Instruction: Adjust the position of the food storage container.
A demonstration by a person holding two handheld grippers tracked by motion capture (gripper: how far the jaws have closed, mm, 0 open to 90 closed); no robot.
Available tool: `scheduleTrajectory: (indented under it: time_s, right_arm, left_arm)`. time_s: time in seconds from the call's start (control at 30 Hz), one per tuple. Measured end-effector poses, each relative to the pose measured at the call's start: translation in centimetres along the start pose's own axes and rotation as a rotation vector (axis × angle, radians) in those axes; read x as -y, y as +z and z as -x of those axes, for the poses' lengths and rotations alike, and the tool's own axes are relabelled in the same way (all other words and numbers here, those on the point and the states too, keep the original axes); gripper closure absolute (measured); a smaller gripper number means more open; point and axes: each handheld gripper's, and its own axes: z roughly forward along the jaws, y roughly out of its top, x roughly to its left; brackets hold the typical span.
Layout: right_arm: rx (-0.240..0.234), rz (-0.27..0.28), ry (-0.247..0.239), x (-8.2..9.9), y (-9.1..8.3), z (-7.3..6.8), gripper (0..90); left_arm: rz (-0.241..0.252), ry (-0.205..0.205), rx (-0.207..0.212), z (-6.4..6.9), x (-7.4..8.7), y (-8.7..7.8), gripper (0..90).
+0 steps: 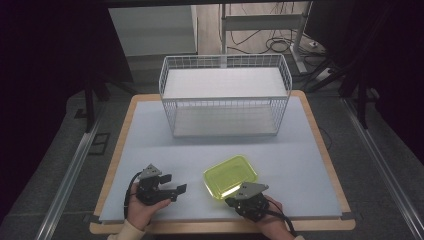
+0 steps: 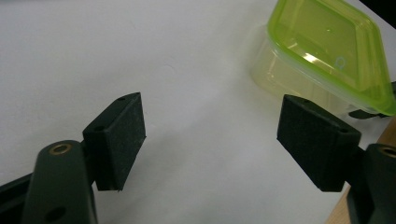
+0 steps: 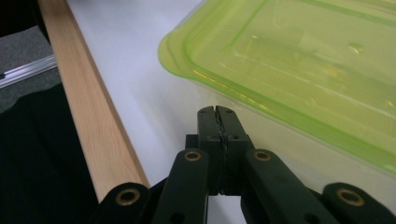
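A clear plastic box with a yellow-green lid (image 1: 230, 176) lies on the white table top near the front edge. The box (image 2: 327, 51) sits at the upper right of the left gripper view, and its lid (image 3: 303, 60) looms close in the right gripper view. My right gripper (image 1: 229, 201) is shut with nothing between its jaws, its tips (image 3: 217, 112) just below the lid's rim at the box's near corner. Off to the left of the box, my left gripper (image 1: 175, 184) stands wide open over bare table, its pads (image 2: 123, 135) apart with nothing between them.
A white wire basket (image 1: 225, 95) with a shelf stands at the back middle of the table. The table's wooden edge (image 3: 88, 107) runs close beside my right gripper. Dark floor, rails and cables surround the table.
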Motion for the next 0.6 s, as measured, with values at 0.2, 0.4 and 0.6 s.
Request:
scheduleTrajectory:
  time_s: [0.2,0.4,0.6]
  right_arm:
    - [0.002,0.008,-0.004,-0.6,1.0,-0.4,89.8]
    - [0.013,0.021,-0.002,-1.2,1.4,-0.6,89.8]
    - [0.017,0.03,0.008,-1.4,1.5,-0.4,89.8]
  left_arm:
    - [0.0,-0.004,-0.001,-0.2,0.0,-0.1,23.1]
    - [-0.001,-0.003,0.0,-0.1,0.0,0.0,23.1]
    - [-0.002,0.0,0.0,-0.1,0.0,0.0,23.0]
